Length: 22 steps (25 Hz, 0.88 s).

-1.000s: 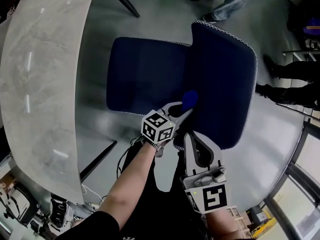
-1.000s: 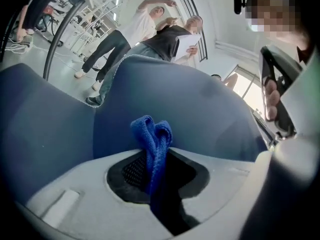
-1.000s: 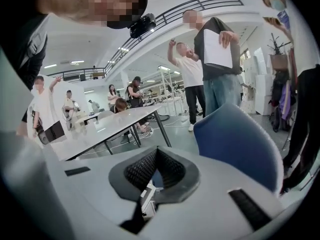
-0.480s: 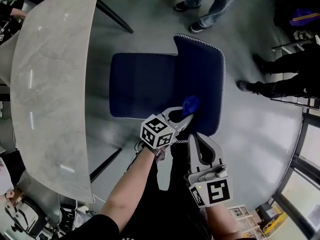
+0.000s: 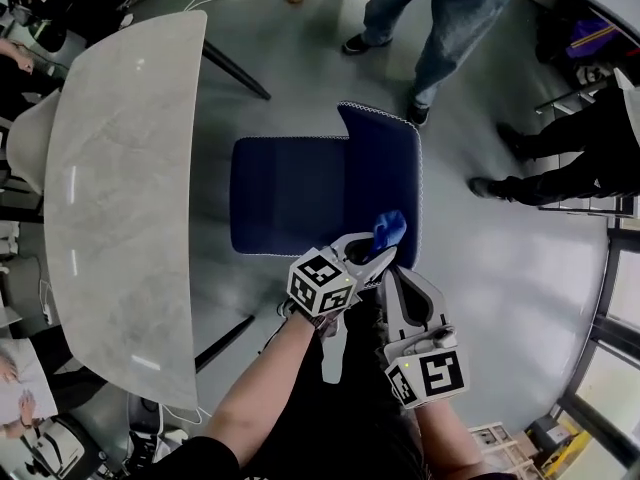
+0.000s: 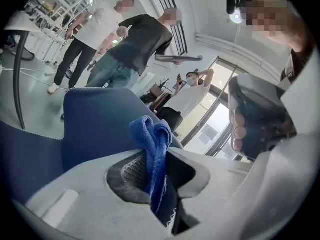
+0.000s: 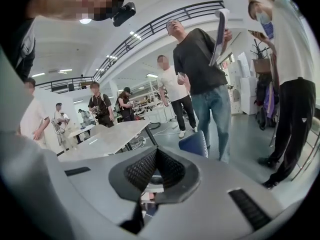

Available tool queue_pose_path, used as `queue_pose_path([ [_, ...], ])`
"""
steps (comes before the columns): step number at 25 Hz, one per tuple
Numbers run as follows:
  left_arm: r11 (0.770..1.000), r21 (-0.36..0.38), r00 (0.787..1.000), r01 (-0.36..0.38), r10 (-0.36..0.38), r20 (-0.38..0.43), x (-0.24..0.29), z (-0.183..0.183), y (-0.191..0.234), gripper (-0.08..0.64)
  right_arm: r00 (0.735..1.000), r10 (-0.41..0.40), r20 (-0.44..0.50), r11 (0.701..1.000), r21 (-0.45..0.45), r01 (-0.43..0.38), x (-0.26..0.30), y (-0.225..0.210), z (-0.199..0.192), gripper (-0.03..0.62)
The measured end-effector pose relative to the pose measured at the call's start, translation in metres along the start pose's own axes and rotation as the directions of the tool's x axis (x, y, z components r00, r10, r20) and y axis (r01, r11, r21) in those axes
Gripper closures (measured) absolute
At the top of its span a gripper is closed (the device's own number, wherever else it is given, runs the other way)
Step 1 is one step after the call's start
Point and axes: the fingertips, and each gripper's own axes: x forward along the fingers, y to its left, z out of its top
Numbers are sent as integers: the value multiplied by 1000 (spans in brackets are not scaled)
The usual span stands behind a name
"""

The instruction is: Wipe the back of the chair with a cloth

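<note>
Left gripper (image 5: 383, 255): jaws clamped on blue cloth (image 5: 390, 230), at near corner of chair back (image 5: 385, 158); back stretches ahead. Right gripper (image 5: 388, 280): jaws together, empty, farther off.

Cloth (image 6: 150, 134) lower end hidden inside left gripper (image 6: 160, 174), chair (image 7: 195, 143) mostly hidden behind right gripper (image 7: 156, 154).

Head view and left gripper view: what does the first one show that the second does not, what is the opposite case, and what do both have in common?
Only the head view shows the pale table beside the chair, and the person's left forearm behind the left tool. Only the left gripper view shows the jaws closed on the cloth, its fold rising above them, and bright windows behind. Both show the blue cloth, the blue chair and people standing beyond it.
</note>
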Motion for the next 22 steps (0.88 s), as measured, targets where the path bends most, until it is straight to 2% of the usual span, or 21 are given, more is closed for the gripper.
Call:
queue_pose_path([
  [8,999,38,999,39,-39,-5,-14,27,-25,482,999,13,39,1000,2,-13,1,13,35,583],
  [12,999,32,999,37,-38,34,-24,42,-44,482,996,35,81,999,-9,-35,-11,21,55,583],
  [17,998,56,998,5,-8,67,-55,62,-67,482,991,59,121,998,-8,-58,-29,36,80,583],
  [22,991,124,991,-51,34,132,-90,112,-93,482,980,83,179,997,-8,-83,-44,48,115,583],
])
